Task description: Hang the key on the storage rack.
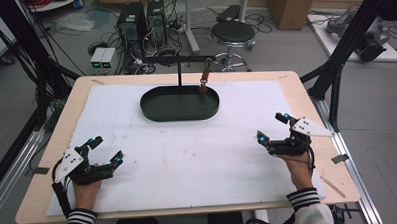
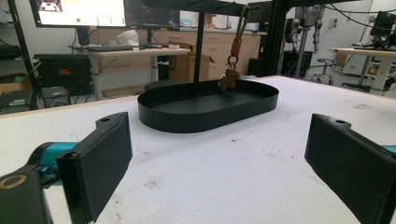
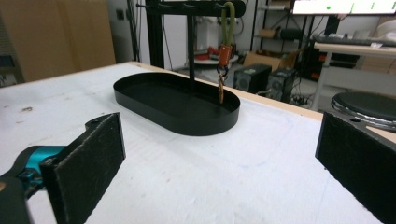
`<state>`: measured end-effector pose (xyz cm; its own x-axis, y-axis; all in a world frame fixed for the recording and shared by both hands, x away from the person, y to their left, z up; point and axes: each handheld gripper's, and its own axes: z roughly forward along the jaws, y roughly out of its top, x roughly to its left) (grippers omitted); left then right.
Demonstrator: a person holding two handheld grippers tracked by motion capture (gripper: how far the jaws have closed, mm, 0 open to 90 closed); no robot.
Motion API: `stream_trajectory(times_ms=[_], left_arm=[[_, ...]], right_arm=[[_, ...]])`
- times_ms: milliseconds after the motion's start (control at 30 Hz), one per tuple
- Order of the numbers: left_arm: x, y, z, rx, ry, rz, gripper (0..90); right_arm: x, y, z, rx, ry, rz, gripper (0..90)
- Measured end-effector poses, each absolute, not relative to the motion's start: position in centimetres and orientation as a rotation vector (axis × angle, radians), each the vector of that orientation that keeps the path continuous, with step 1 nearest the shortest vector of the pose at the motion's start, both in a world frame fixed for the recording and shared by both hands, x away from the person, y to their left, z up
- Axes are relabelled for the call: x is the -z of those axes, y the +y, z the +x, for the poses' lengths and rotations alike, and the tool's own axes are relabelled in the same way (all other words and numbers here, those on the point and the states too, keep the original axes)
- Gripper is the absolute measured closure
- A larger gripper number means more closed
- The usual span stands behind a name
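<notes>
A black oval tray (image 1: 179,111) (image 2: 205,122) (image 3: 140,91) sits at the far middle of the white mat, with a thin black T-shaped stand (image 1: 179,72) rising from it. A keychain (image 1: 204,78) (image 2: 232,60) (image 3: 222,65) hangs from the stand's right arm on an olive loop with an orange clip; its small brown charm dangles just over the tray. My left gripper (image 1: 108,149) rests open at the near left of the mat, nothing between its jaws. My right gripper (image 1: 272,128) rests open at the near right, also empty. Both point toward the tray.
The white mat (image 1: 188,157) covers most of the wooden table (image 1: 306,95). Behind the table stand a round stool (image 1: 233,33), computer towers (image 1: 133,21) and loose cables on the floor. Black frame struts (image 1: 351,36) rise at both sides.
</notes>
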<state>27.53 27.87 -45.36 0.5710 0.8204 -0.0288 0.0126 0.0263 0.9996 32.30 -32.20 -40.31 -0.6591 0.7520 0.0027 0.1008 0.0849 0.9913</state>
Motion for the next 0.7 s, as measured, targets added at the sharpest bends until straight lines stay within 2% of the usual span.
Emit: stream_trajectory(times_ms=[467,700], left_arm=[[45.4,27.9,27.5,-0.729,0.767,1.413,7.9],[45.4,27.9,27.4,-0.731,0.761,1.404,7.8]], right_arm=[[44.9,-32.2,31.1,-1.647,1.76,0.858,0.5],[45.2,-32.1,30.7,-1.626,1.711,0.863,0.5]])
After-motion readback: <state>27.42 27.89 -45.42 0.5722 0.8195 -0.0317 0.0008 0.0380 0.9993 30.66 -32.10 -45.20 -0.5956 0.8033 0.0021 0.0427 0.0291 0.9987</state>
